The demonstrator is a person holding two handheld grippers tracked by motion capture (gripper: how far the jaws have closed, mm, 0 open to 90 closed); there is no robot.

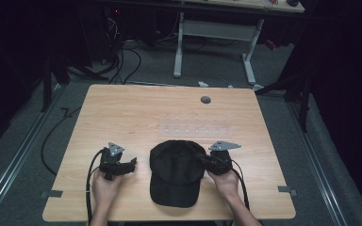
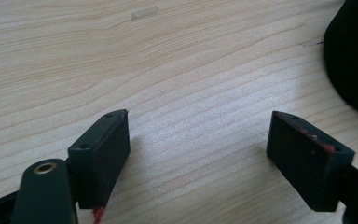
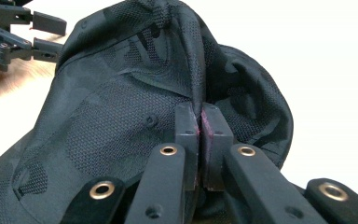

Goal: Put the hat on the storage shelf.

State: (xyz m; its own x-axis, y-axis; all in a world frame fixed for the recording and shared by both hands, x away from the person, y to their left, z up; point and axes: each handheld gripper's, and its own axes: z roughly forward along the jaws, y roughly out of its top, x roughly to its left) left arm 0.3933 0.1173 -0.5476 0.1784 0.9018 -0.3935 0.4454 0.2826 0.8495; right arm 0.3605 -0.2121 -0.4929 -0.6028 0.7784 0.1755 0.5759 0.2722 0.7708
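A black cap [image 1: 175, 172] lies on the wooden table [image 1: 122, 113] near its front edge, brim toward the person. My right gripper [image 1: 206, 159] is shut on a pinched fold of the cap's crown fabric [image 3: 198, 84] at its right side; the cap's mesh weave [image 3: 121, 116] spreads to the left of the jaws. My left gripper [image 1: 131, 163] rests on the table left of the cap, open, with bare wood between its jaws [image 2: 198, 140]. The cap's edge [image 2: 354, 60] shows at the right of the left gripper view. The left gripper [image 3: 37, 37] is also visible beyond the cap.
A faint clear sheet [image 1: 195, 127] lies on the table behind the cap, and a grey round plug [image 1: 205, 100] sits near the far edge. A white-legged desk [image 1: 217, 42] and cables [image 1: 122, 56] stand on the floor beyond the table.
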